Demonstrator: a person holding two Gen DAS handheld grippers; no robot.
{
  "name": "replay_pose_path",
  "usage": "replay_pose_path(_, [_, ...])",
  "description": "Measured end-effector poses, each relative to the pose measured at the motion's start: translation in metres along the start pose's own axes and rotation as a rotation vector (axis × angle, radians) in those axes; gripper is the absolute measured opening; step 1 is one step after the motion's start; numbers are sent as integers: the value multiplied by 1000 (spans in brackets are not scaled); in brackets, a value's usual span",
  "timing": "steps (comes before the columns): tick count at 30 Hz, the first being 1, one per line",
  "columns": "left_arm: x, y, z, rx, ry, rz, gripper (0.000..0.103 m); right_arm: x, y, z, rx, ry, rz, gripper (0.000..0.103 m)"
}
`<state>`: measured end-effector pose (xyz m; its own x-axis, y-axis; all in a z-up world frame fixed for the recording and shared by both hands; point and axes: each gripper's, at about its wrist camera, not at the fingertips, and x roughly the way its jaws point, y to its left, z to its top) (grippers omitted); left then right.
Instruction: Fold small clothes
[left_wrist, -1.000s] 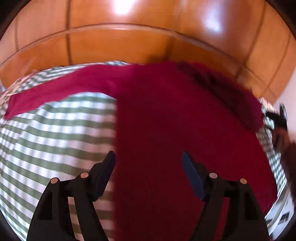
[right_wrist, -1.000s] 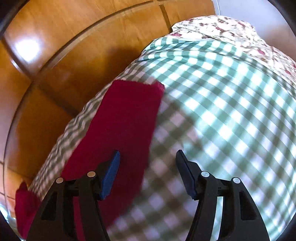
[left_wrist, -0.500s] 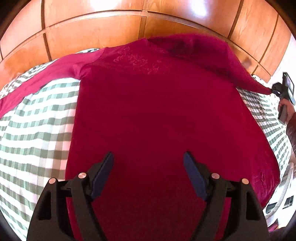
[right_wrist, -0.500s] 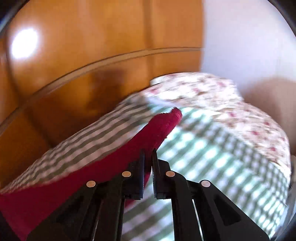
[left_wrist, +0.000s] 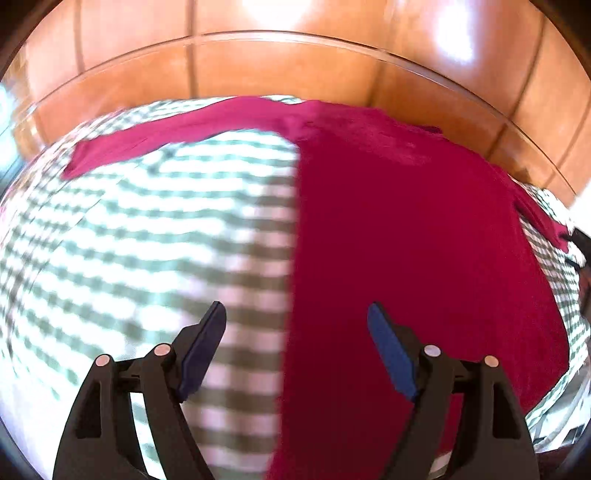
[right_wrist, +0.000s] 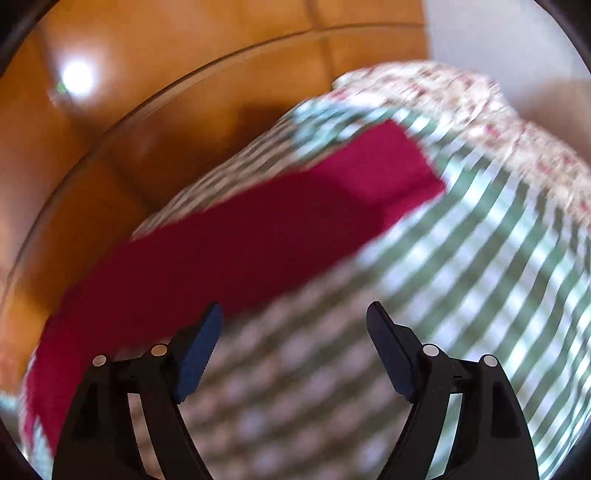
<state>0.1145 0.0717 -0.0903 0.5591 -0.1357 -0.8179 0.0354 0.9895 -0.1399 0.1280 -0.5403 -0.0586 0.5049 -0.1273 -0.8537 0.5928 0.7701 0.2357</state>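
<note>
The crimson long-sleeved knit top (left_wrist: 399, 236) lies spread flat on the green-and-white checked bedspread (left_wrist: 147, 236), sleeves out, likely ready for folding. The left gripper (left_wrist: 295, 347) and right gripper (right_wrist: 293, 343) hover above it, jaws apart, holding nothing.

Shirt (left_wrist: 406, 240) spread on bedcover (left_wrist: 147, 240), sleeve (left_wrist: 166, 138) reaching left — wooden panelling (left_wrist: 295, 66) behind, pillow (right_wrist: 498, 122) at far end
</note>
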Motion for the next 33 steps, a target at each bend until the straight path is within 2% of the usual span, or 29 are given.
replay_pose_path(5, [-1,27,-25,-58,46,-33,85,-27,43,-76,-161,167,191,79])
replay_pose_path(7, [0,25,-35,-50,56,-53,85,-37,55,-108,-210,227,220,79])
replay_pose_path(10, [0,13,-45,-7,40,-65,84,-55,68,-145,-266,260,216,73])
replay_pose_path(13, [3,3,-53,62,30,-35,74,-66,79,-172,-324,285,216,59])
replay_pose_path(14, [3,0,-53,73,24,-35,65,-67,81,-177,-346,287,200,52])
replay_pose_path(15, [2,-3,-53,85,19,-48,47,-70,85,-185,-374,281,181,43])
replay_pose_path(16, [2,-7,-52,94,17,-66,41,-71,90,-190,-401,279,172,37])
replay_pose_path(17, [1,-10,-53,107,18,-98,21,-72,93,-193,-416,281,170,25])
replay_pose_path(18, [-1,-12,-53,122,14,-99,11,-74,94,-195,-428,279,165,10])
replay_pose_path(19, [-3,-14,-53,129,9,-89,9,-77,97,-195,-452,271,157,8])
replay_pose_path(24, [-20,-4,-58,101,10,-155,8,-98,95,-190,-487,229,161,8])
replay_pose_path(28, [-25,0,-71,104,36,-167,7,-110,83,-202,-509,256,157,8])
replay_pose_path(31, [-28,4,-80,96,63,-166,8,-110,74,-214,-478,292,161,8])
replay_pose_path(33, [-30,4,-82,100,69,-164,14,-110,70,-218,-466,305,174,8])
